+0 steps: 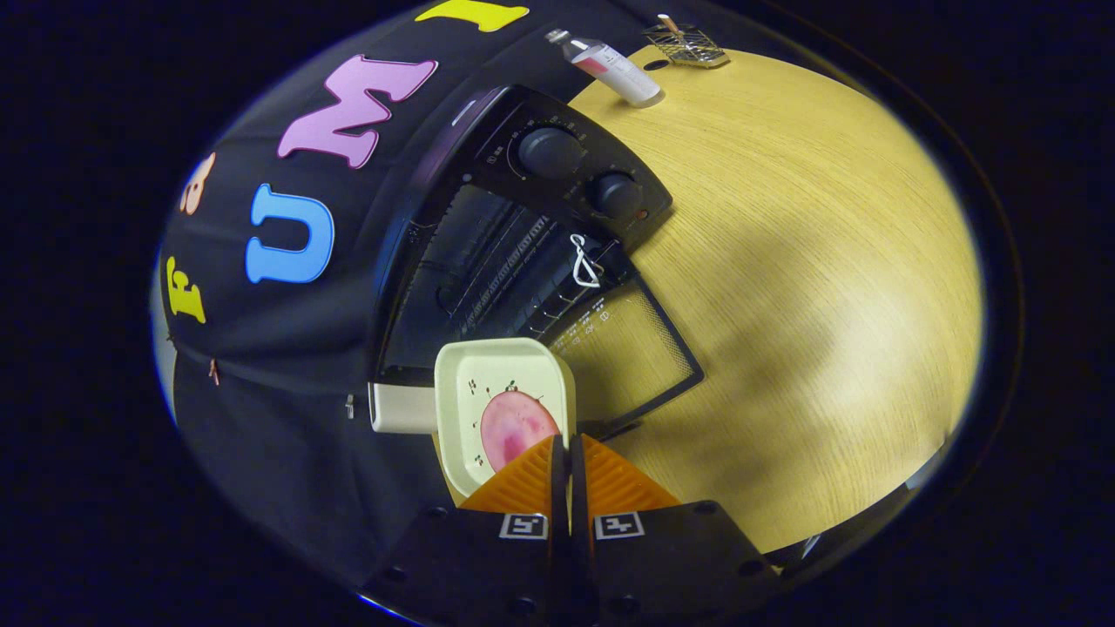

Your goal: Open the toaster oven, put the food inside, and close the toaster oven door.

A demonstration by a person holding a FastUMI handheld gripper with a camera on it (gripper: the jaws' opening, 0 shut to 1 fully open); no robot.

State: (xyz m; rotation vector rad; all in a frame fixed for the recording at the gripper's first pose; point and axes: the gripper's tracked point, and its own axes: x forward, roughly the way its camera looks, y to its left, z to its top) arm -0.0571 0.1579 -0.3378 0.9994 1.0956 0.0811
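Pale wood grain covered the one round table (810,287), on which stood a single black toaster oven (488,252), taken here as the landmark. Its door (636,353) was open, folded down flat in front of the cavity, with glass through which the tabletop showed. Two round knobs (550,152) sat on the oven's control panel, one larger, one smaller, and one loop of white cord (585,261) hung at the edge of the cavity beside that panel. Inside the cavity a wire rack (496,270) was visible. One cream-coloured dish (501,383) with rounded corners was held in front of the oven's open mouth, over the near edge of the lowered door, tilted with its inside toward the camera. It carried one round pink slice of food (514,427), and several small printed motifs dotted its inner surface. The gripper (562,453) had its two fingers drawn almost together, leaving only a narrow slit, and they pinched the near rim of the dish between them. Beyond the oven, at the far side of the table, stood one white tube (614,70) with a pink label, and just past it one small wire grille (686,43).
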